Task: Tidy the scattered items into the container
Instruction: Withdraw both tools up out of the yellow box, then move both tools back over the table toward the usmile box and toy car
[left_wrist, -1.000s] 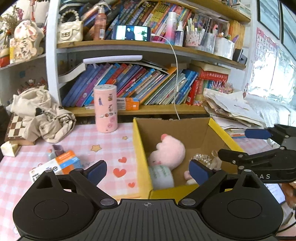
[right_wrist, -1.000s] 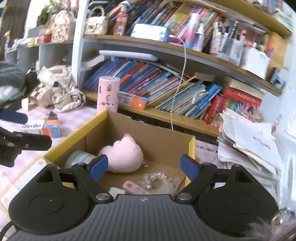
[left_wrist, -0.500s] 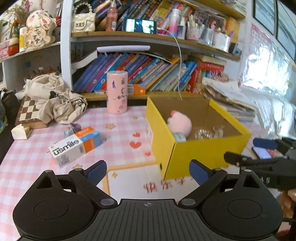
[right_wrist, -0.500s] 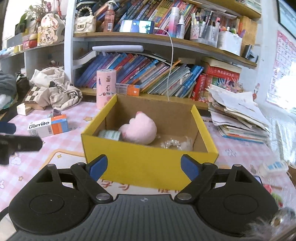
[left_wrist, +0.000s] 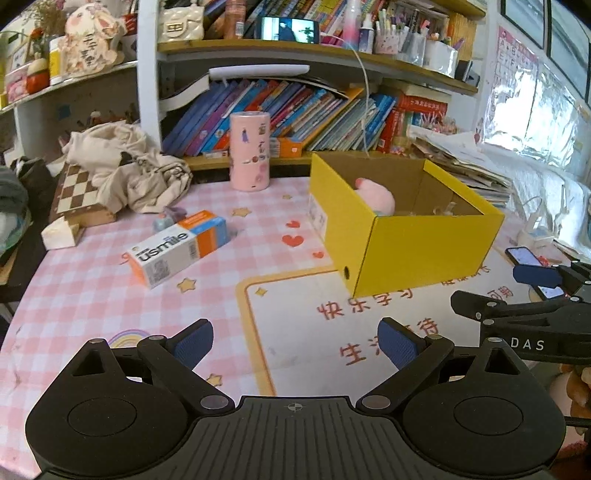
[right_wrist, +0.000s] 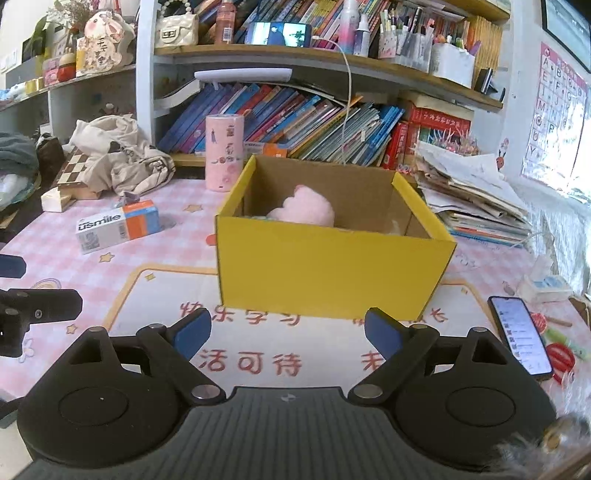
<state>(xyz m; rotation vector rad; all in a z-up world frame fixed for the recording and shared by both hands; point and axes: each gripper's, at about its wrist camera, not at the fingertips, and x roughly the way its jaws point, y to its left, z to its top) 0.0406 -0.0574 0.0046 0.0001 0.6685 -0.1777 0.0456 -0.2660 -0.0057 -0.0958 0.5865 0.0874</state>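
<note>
A yellow cardboard box (left_wrist: 424, 251) (right_wrist: 328, 273) stands on the pink checked table, with a pink plush toy (left_wrist: 376, 194) (right_wrist: 306, 210) inside it. Left of the box lies a white and orange usmile carton (left_wrist: 177, 251) (right_wrist: 118, 225), a small grey item (left_wrist: 166, 219) just behind it. My left gripper (left_wrist: 295, 341) hovers open over the mat in front of the box, nothing between its fingers. My right gripper (right_wrist: 288, 328) faces the box's front wall from a short way back, its jaws opening and empty; it also shows at the right of the left wrist view (left_wrist: 535, 295).
A pink cylinder (left_wrist: 249, 151) stands behind the box by the bookshelf. Crumpled cloth (left_wrist: 125, 173) and a chessboard (left_wrist: 77, 195) lie at the far left. A phone (right_wrist: 521, 336) and a tissue pack (right_wrist: 546, 286) lie right of the box, with paper stacks (right_wrist: 472, 192) behind.
Both grippers have pulled back from over the box and sunk a little, so the box now sits farther away. The right gripper's fingers have spread slightly wider.
</note>
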